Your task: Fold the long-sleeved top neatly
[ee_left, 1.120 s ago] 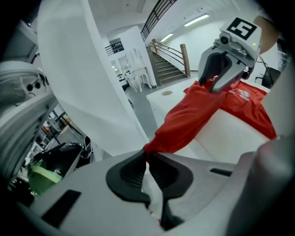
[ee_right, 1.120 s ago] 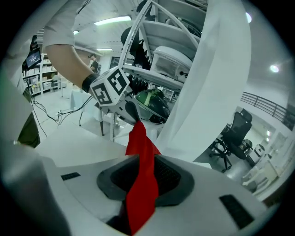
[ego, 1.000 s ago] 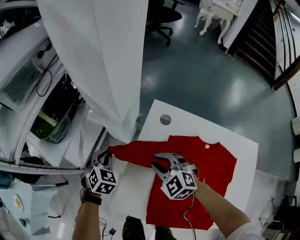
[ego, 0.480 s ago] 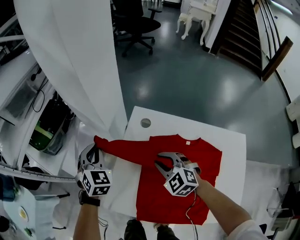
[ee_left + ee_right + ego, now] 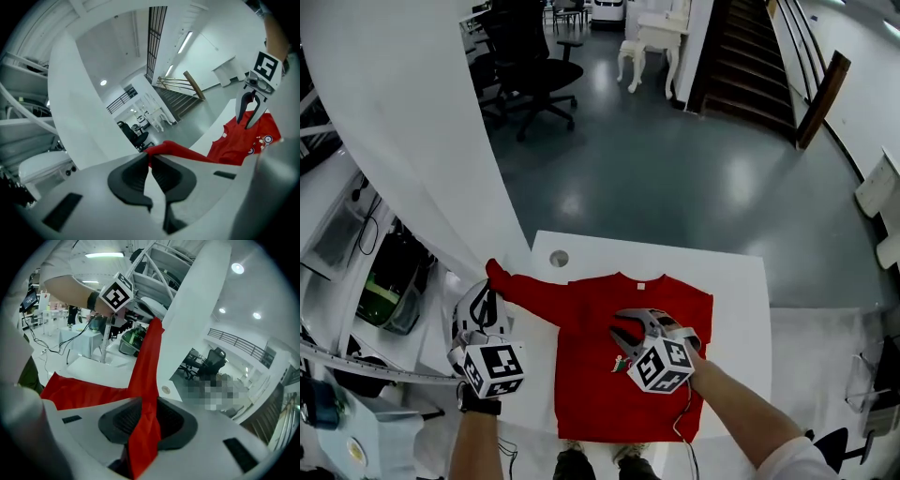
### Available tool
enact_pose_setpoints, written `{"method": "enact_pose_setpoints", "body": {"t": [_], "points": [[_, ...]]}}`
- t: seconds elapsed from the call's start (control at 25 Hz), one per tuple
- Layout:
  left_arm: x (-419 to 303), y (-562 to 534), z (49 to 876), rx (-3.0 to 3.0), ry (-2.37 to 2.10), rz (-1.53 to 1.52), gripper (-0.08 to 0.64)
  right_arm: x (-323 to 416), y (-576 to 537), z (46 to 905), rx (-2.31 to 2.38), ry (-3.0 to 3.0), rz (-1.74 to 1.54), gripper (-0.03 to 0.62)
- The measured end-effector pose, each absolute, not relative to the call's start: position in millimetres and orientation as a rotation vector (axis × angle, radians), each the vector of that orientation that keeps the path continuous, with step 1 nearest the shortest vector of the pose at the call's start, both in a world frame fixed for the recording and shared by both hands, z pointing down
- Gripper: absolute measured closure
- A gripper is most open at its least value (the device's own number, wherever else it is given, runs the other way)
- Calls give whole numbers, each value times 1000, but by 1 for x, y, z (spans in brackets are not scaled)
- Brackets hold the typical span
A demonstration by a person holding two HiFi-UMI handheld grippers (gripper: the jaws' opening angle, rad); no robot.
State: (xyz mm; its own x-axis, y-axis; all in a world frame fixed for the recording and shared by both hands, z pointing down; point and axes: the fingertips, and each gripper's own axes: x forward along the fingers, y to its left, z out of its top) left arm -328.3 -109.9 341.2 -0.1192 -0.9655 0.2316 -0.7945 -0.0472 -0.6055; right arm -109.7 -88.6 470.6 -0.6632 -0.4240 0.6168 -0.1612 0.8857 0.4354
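A red long-sleeved top point(image 5: 652, 300) lies chest-up on the white table point(image 5: 741, 309). My left gripper point(image 5: 490, 284) is shut on the cuff of the sleeve point(image 5: 530, 292) and holds it raised at the table's left side. In the left gripper view its jaws point(image 5: 151, 158) pinch the red cuff point(image 5: 176, 151). My right gripper point(image 5: 628, 329) hovers over the top's chest, near the armpit. In the right gripper view the red sleeve point(image 5: 149, 362) runs from between the right gripper point(image 5: 147, 416) pads up to the left gripper point(image 5: 140, 319); the pads are closed on bunched cloth.
A white curtain point(image 5: 403, 141) hangs close on the left, beside the left gripper. The table has a round hole point(image 5: 559, 258) near its far left corner. Equipment point(image 5: 389, 281) stands left of the table. An office chair point(image 5: 530, 75) and stairs point(image 5: 741, 56) stand beyond, on grey floor.
The left gripper has risen with the cuff, so the sleeve now stretches off the table. The right gripper has shifted across the top, still holding cloth.
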Motion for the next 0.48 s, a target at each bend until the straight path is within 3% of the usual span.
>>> {"method": "enact_pose_setpoints", "body": {"t": [0.48], "points": [[-202, -123, 285, -1857, 1648, -908, 532, -30, -83, 446, 552, -2275, -426, 481]]}}
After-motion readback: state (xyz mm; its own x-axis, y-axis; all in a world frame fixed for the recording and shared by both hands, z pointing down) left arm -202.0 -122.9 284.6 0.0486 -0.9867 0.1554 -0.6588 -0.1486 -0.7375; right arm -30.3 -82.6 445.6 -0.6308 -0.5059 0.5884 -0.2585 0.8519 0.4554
